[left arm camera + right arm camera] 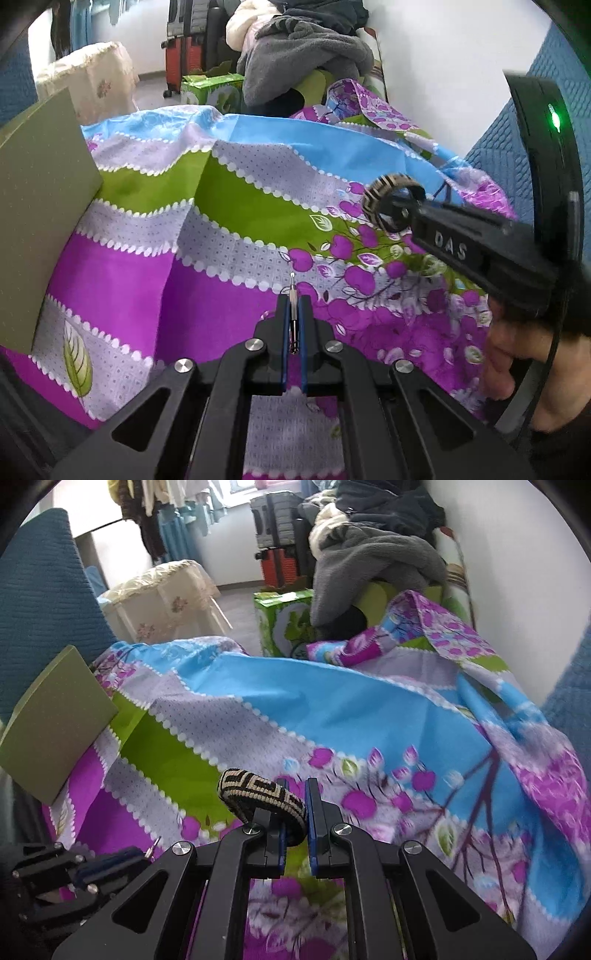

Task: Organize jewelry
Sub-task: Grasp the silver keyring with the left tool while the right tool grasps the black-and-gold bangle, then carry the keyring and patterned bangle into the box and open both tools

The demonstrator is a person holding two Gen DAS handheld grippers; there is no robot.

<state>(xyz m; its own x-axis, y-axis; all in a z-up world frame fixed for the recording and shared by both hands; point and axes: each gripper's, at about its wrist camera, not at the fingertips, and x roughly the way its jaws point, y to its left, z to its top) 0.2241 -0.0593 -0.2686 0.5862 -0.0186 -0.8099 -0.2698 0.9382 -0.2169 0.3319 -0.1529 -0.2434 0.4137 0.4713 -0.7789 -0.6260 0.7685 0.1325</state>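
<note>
My left gripper (pixel 294 300) is shut on a thin metal pin-like jewelry piece (pixel 293 291) whose bead tip pokes out past the pads. It hovers over the patterned cloth. My right gripper (pixel 296 783) is shut on a black-and-beige woven bracelet (pixel 255 794), which hangs off its left pad. In the left wrist view the bracelet (pixel 376 195) and right gripper (pixel 410 214) are at the right, raised above the cloth. The left gripper (pixel 147 853) shows at lower left in the right wrist view.
A green flat box (pixel 40 206) stands at the left edge; it also shows in the right wrist view (pixel 55 723). The colourful cloth (pixel 221 229) covers the surface. A grey clothes pile (pixel 303 55), a green carton (pixel 284 620) and suitcases lie behind.
</note>
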